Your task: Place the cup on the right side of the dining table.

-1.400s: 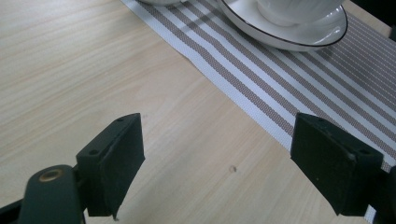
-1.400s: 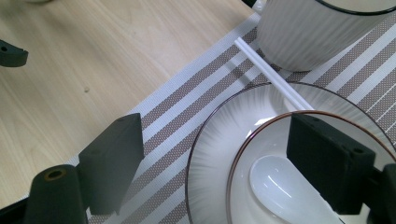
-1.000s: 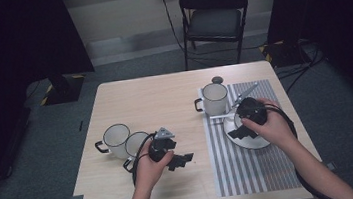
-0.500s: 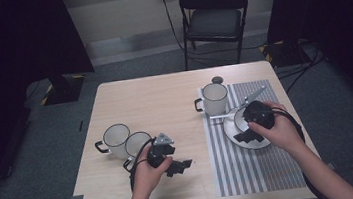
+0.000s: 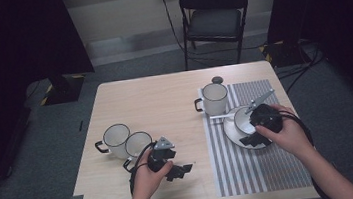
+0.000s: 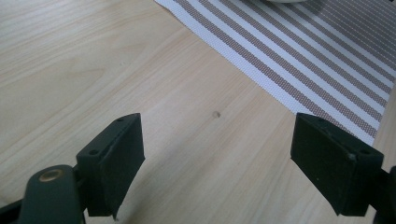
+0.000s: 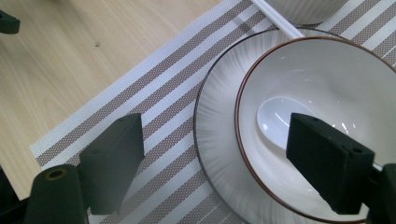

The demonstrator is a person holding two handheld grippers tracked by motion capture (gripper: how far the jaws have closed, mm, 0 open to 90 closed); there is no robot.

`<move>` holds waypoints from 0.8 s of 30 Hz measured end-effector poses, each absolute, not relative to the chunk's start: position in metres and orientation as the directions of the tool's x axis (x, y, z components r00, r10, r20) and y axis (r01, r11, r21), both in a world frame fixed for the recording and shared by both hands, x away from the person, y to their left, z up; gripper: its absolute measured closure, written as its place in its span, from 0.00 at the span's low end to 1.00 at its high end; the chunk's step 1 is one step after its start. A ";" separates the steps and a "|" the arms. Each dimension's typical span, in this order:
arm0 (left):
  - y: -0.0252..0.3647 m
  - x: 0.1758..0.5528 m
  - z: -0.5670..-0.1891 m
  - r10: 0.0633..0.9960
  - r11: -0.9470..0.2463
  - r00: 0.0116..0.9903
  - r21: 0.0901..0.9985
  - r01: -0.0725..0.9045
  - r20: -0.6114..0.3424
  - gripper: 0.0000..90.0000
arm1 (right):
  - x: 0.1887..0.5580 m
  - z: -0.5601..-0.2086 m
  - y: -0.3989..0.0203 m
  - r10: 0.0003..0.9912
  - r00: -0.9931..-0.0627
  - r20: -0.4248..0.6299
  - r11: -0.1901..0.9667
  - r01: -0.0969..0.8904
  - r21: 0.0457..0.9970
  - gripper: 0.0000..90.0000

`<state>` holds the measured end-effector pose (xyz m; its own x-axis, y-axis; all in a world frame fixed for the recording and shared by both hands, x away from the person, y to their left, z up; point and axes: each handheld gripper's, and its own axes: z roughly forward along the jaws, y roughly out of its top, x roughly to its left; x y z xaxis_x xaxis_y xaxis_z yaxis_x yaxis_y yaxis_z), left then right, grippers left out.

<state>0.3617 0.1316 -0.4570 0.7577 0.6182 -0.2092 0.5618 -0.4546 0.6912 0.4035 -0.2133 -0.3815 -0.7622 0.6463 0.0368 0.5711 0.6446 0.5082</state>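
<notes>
The right gripper [image 7: 215, 154] hangs wide open over the white ceramic bowl with a brown rim [image 7: 322, 93], which sits on a white ridged plate [image 7: 217, 135] near the striped placemat's [image 5: 262, 165] far-left corner; a white spoon [image 7: 275, 119] lies in the bowl, its axis unclear; the gripper has drawn nearer since; the left gripper [image 6: 217, 163], wide open, rests above the wooden table [image 5: 154, 102].

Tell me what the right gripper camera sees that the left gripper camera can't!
The right gripper view alone gives a bowl sitting on a plate, with a white spoon lying in the bowl; the right gripper hangs open above them. The left gripper view alone gives mostly bare tabletop, with the left gripper open over it and nothing between its jaws. Both share the wooden table and the striped placemat.
</notes>
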 end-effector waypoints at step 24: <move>0.146 0.346 -0.465 0.608 -0.459 0.765 0.692 0.558 -0.213 0.19 | 0.388 -0.392 -0.236 0.664 -0.745 0.057 0.626 0.597 0.501 0.20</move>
